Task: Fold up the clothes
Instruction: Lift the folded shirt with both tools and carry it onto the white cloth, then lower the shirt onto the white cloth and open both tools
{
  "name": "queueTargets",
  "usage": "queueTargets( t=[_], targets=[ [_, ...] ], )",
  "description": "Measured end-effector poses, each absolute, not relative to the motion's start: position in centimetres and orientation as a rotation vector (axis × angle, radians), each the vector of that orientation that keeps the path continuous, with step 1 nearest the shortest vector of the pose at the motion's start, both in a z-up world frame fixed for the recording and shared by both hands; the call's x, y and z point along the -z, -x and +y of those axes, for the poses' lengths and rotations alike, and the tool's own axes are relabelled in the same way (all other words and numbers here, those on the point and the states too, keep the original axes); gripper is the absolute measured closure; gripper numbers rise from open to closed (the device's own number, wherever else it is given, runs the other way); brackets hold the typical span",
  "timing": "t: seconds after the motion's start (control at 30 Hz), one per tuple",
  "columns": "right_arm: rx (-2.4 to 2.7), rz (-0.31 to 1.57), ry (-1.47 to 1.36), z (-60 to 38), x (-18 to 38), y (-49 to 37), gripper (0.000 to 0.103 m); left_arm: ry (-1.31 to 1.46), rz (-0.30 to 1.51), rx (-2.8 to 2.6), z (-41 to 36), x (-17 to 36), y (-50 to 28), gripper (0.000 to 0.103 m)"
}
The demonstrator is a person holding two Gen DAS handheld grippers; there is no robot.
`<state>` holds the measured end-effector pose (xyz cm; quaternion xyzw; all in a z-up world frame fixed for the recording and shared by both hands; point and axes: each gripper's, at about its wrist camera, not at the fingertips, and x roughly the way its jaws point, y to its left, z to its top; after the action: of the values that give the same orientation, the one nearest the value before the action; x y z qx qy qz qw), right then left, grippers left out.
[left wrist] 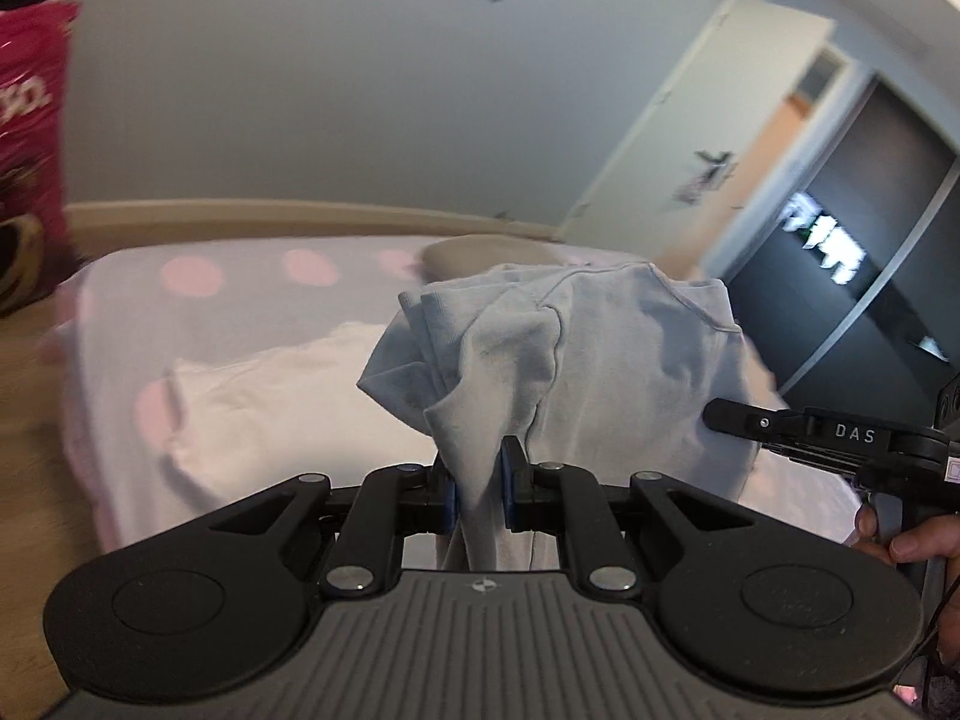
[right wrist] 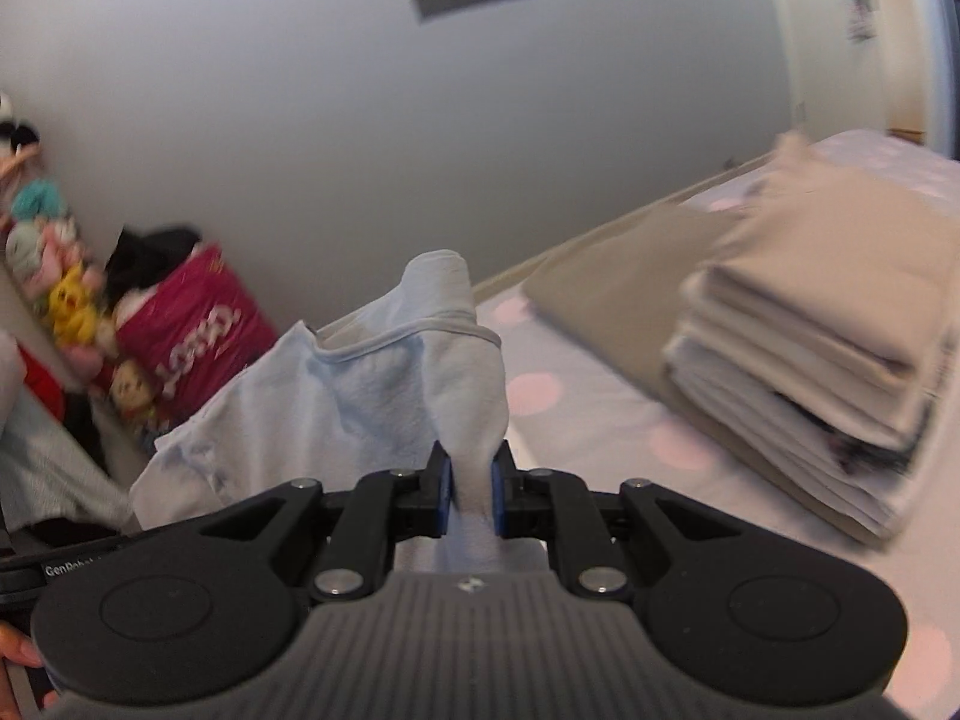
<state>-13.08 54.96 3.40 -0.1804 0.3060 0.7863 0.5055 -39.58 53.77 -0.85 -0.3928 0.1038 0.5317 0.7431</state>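
A light blue garment [left wrist: 600,360] hangs bunched between both grippers, lifted above the bed. My left gripper [left wrist: 478,480] is shut on a fold of it. My right gripper [right wrist: 470,495] is shut on another part of the same garment [right wrist: 384,384]. The right gripper's body also shows at the right of the left wrist view [left wrist: 840,438], close beside the cloth. A white garment [left wrist: 258,396] lies flat on the bed under the blue one.
The bed has a pale sheet with pink dots [right wrist: 600,420]. A stack of folded beige and white clothes [right wrist: 828,348] sits on it at the right. A pink bag [right wrist: 198,336] with clothes and plush toys [right wrist: 66,300] stands by the wall at the left. A door [left wrist: 708,120] stands behind the bed.
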Motion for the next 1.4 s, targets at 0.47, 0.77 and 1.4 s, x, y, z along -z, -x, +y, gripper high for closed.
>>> queueTargets(
  t=[0.47,0.77,1.4],
  targets=[
    [-1.937,0.845,0.676,67.5,4.9,20.3,0.088,0.91,0.516,-1.257,61.5,6.3,41.9,0.092],
    [-1.922,0.849,0.785,71.7,9.8,22.9,0.088,0.974,0.599,-1.249,63.9,9.8,43.8,0.091],
    [-1.821,0.821,0.764,69.9,7.9,20.3,0.083,0.886,0.583,-1.336,61.0,6.2,43.9,0.076]
  ],
)
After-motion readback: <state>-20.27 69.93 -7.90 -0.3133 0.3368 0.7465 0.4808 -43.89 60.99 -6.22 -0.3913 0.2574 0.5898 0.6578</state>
